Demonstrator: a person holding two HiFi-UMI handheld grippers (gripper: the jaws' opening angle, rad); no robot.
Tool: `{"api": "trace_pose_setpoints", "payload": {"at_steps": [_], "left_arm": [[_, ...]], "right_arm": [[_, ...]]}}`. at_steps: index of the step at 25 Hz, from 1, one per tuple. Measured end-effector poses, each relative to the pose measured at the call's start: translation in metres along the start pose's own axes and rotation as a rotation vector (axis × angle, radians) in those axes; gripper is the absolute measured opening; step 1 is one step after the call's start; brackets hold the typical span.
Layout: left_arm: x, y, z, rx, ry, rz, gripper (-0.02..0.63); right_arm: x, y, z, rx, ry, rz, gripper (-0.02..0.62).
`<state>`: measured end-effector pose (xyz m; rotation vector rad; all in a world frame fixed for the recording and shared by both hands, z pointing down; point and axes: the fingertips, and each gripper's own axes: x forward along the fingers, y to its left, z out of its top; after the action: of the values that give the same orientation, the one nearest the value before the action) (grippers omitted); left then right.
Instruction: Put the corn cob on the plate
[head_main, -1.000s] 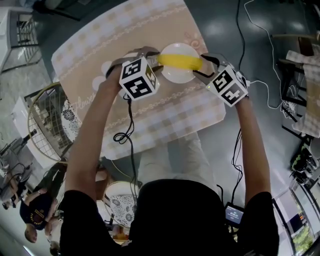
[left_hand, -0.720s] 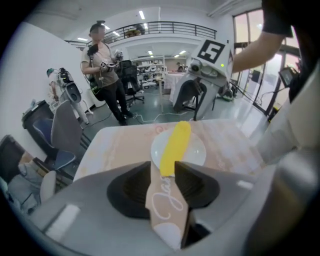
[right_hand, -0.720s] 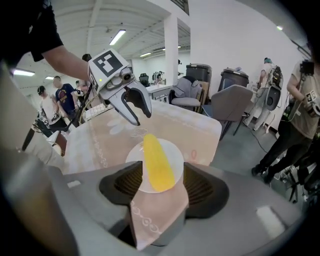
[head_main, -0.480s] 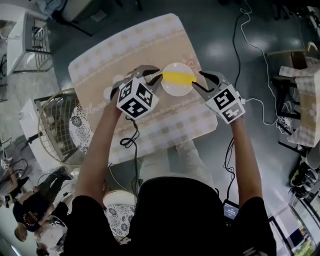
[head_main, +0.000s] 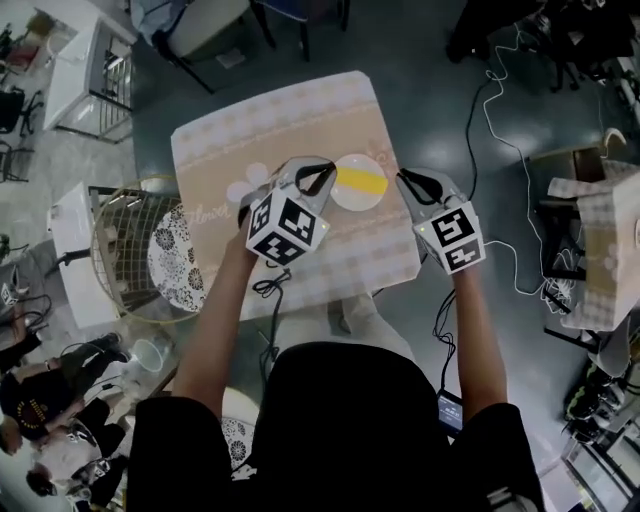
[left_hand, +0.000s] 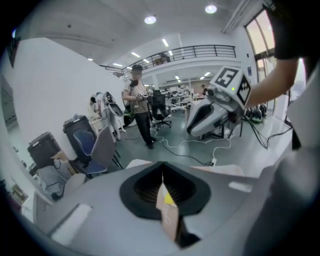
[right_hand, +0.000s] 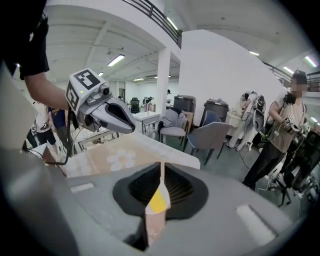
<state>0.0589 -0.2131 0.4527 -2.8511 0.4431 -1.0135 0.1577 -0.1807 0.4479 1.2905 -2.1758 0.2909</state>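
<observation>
Corn cob lies across the white plate on the table, which wears a beige patterned cloth. Both tools hang above the table: the left tool just to the plate's left, the right tool just to its right, neither touching the cob. The left tool's jaws are pressed together with nothing between them. The right tool's jaws have just been closing and now meet too — empty, a thin sliver of yellow showing beyond them.
</observation>
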Motion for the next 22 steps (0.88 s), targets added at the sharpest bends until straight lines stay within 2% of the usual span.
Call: {"api": "trace_pose_setpoints", "payload": {"at_steps": [6,13,22], "left_arm": [[-0.042,-0.001,0.02,-0.11,-0.071,0.12,0.009],[-0.082,-0.02,0.061,-0.201,-0.212,0.169,0.009],[-0.112,-0.042,0.092,-0.297,-0.329,0.297,0.009]], "right_arm": [[-0.027,0.003,0.031,0.003,-0.081,-0.024,0.003],[-0.062,0.014,0.064,0.027,-0.21,-0.015,0.003],[-0.088,0.04,0.098,-0.023,-0.364,0.14,0.002]]}}
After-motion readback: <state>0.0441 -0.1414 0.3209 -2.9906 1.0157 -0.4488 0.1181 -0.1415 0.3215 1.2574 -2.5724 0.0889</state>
